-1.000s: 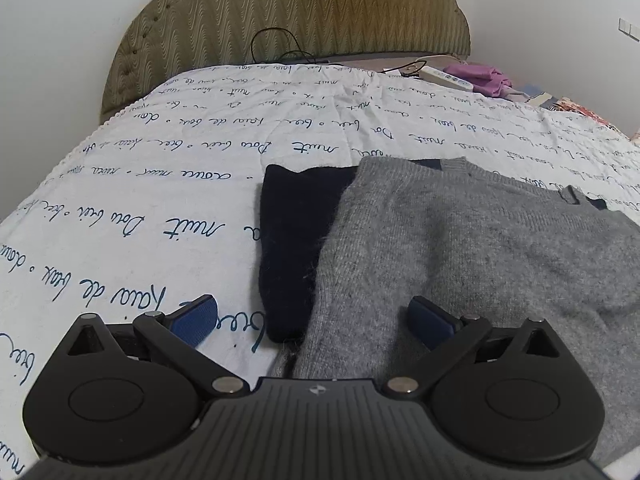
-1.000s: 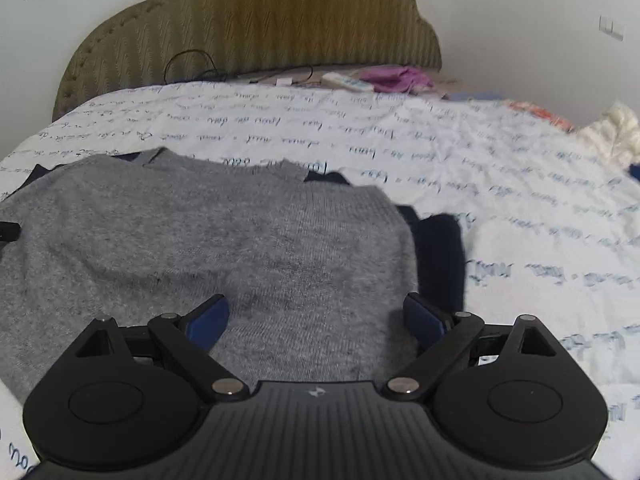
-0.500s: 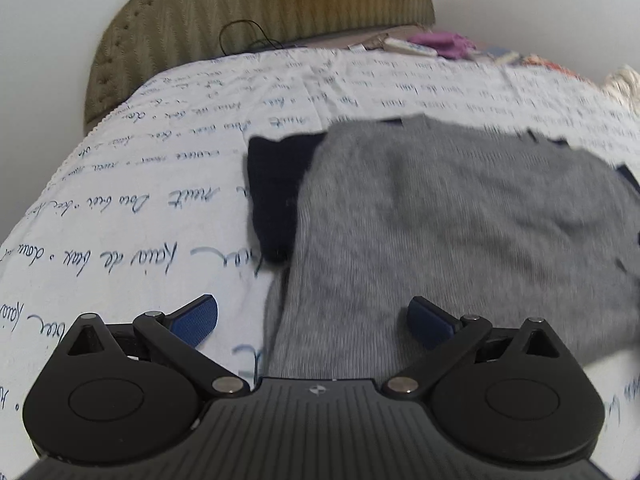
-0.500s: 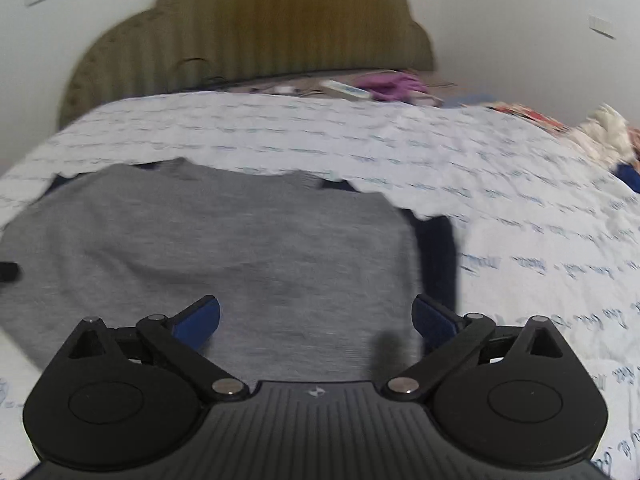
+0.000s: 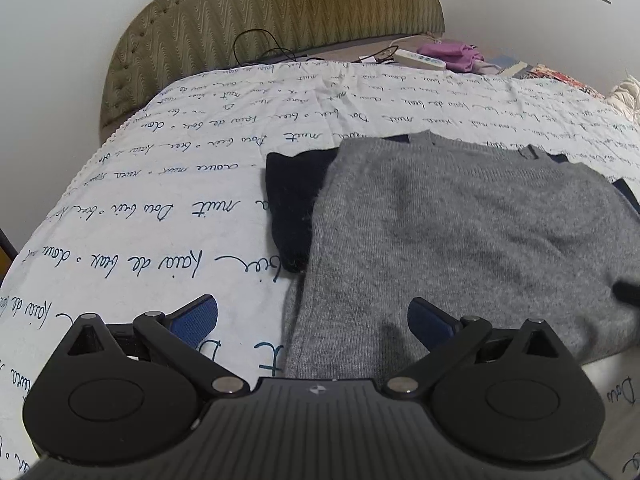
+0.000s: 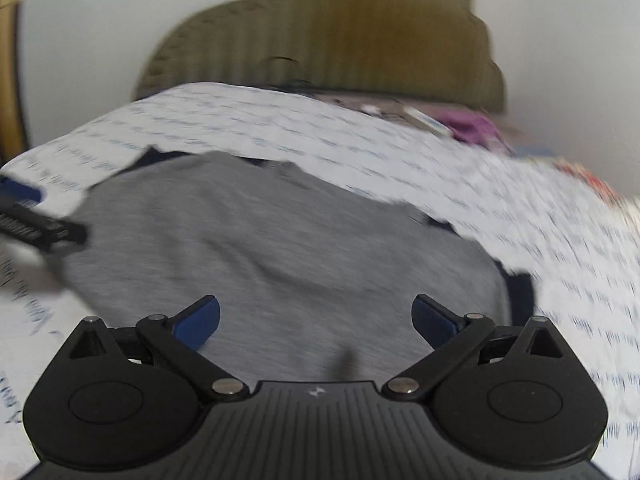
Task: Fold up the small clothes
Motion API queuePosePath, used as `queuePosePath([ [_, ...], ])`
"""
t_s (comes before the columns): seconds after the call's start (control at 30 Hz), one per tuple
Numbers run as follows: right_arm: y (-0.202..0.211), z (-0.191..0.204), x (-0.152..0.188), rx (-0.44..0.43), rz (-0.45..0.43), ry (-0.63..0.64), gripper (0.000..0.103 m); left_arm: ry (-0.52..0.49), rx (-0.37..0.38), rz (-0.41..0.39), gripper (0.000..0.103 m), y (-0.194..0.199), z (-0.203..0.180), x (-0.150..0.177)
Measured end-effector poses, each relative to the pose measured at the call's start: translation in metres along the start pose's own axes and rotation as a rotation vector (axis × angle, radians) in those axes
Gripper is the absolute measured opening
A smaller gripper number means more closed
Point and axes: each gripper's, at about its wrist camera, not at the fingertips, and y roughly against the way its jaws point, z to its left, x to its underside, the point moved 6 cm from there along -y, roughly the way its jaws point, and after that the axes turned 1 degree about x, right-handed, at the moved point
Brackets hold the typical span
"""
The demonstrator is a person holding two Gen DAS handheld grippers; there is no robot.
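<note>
Hovering with jaws apart, the left gripper (image 5: 312,316) and right gripper (image 6: 316,318) must next pinch the grey knitted sweater's (image 5: 460,232) near hem on the script-printed white bedspread (image 5: 160,208) to begin folding.

Left wrist view: low over near edge of bed (image 5: 160,216), facing headboard (image 5: 280,16), above left hem of grey sweater (image 5: 460,232). Right wrist view: same low height, further right, facing headboard (image 6: 340,40), tilted, motion-blurred. Shared: sweater (image 6: 280,248), printed sheet, headboard, purple cloth (image 5: 452,50). Left gripper (image 6: 36,224) shows at right view's left edge.
</note>
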Motion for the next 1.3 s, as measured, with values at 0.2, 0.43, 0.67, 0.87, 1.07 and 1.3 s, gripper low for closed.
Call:
queuePosePath([
  [0.2, 0.008, 0.054, -0.005, -0.018, -0.042, 0.150, 0.103, -0.004, -0.021, -0.011, 0.102, 0.004, 0.003, -0.007],
  [0.43, 0.015, 0.092, -0.006, -0.056, -0.075, 0.239, 0.103, 0.017, -0.029, 0.001, 0.103, -0.002, 0.011, -0.017],
  [0.67, 0.013, 0.121, -0.006, -0.073, -0.095, 0.321, 0.103, 0.166, 0.038, 0.038, 0.102, -0.024, 0.047, -0.045],
  [0.87, -0.004, 0.152, -0.001, -0.040, -0.102, 0.429, 0.103, 0.378, 0.239, 0.126, 0.102, -0.065, 0.070, -0.066],
  [1.07, -0.028, 0.173, 0.007, 0.031, -0.093, 0.498, 0.103, 0.533, 0.406, 0.207, 0.102, -0.107, 0.072, -0.072],
  [1.3, -0.051, 0.185, -0.008, 0.124, -0.140, 0.519, 0.103, 0.613, 0.577, 0.222, 0.102, -0.133, 0.065, -0.088],
])
